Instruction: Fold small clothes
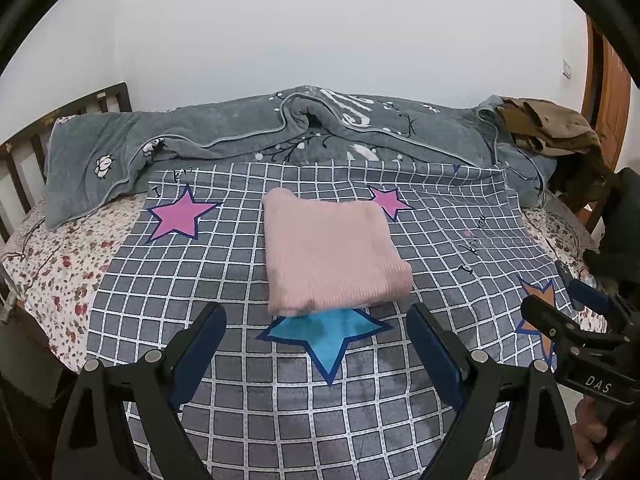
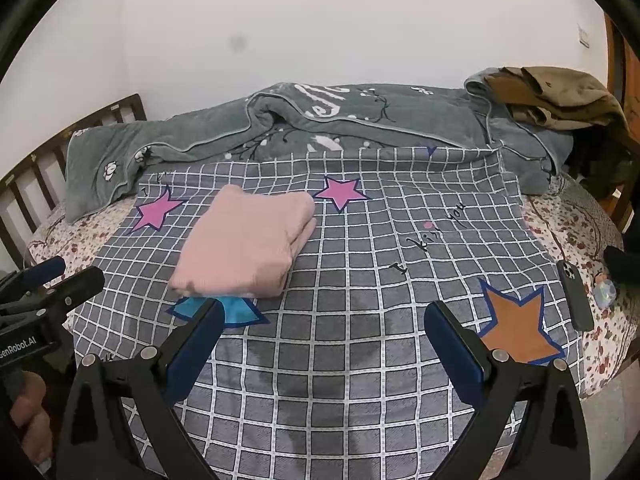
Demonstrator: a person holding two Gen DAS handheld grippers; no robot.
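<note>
Right wrist view: a black phone (image 2: 576, 296) lies at the far right edge of our checked star-print sheet (image 2: 360, 320); a rumpled grey quilt (image 2: 360, 120) and brown garment (image 2: 560, 96) sit beyond. The folded pink garment (image 2: 244, 244) rests centre-left, partly covering a blue star (image 2: 236, 310). Our left gripper (image 1: 316, 328) and right gripper (image 2: 324, 324) hover near it, both spread wide, holding nothing.

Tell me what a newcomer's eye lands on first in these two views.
First comes the pink garment, folded into a neat block in the middle of the grey checked sheet, its near edge over a blue star. Next are the bright pink stars beside it and the orange star at the right. Both the left gripper and the right gripper hover short of the garment, jaws open and empty.
</note>
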